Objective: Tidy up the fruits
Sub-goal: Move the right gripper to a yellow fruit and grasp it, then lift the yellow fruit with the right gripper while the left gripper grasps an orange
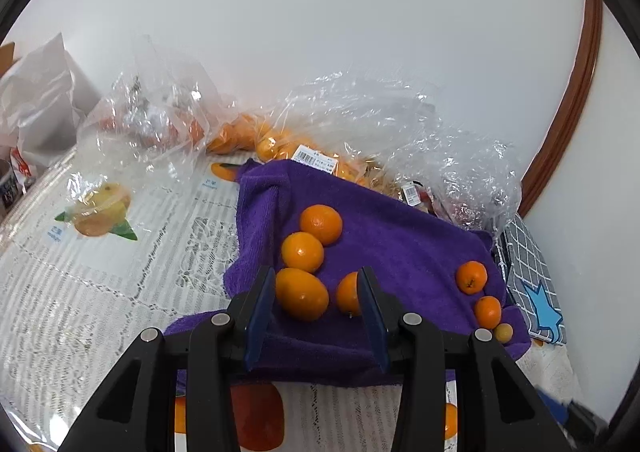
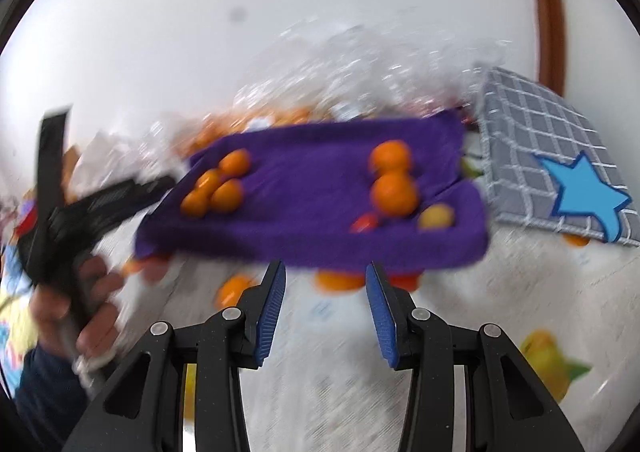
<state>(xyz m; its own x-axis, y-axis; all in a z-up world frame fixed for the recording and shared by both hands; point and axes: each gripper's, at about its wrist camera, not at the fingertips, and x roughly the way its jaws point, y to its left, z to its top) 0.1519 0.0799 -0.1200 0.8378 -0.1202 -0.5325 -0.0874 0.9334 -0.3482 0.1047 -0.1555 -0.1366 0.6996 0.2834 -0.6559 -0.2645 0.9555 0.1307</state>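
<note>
A purple towel (image 1: 400,244) lies on the table with several oranges on it. In the left wrist view a cluster of oranges (image 1: 303,252) sits at the towel's left, and two smaller oranges (image 1: 472,277) and a small yellow fruit (image 1: 503,332) at its right edge. My left gripper (image 1: 316,284) is open, its fingers standing either side of the nearest oranges, not touching. In the blurred right wrist view the towel (image 2: 312,188) shows the same oranges (image 2: 394,192), a yellow fruit (image 2: 436,216) and a small red fruit (image 2: 366,222). My right gripper (image 2: 325,284) is open and empty, short of the towel's front edge.
Clear plastic bags (image 1: 360,120) holding more oranges lie behind the towel. A grey checked cloth with a blue star (image 2: 560,164) lies to the right. A small plastic cup of fruit (image 1: 100,208) sits at the left. The left hand-held gripper (image 2: 80,212) appears at the left.
</note>
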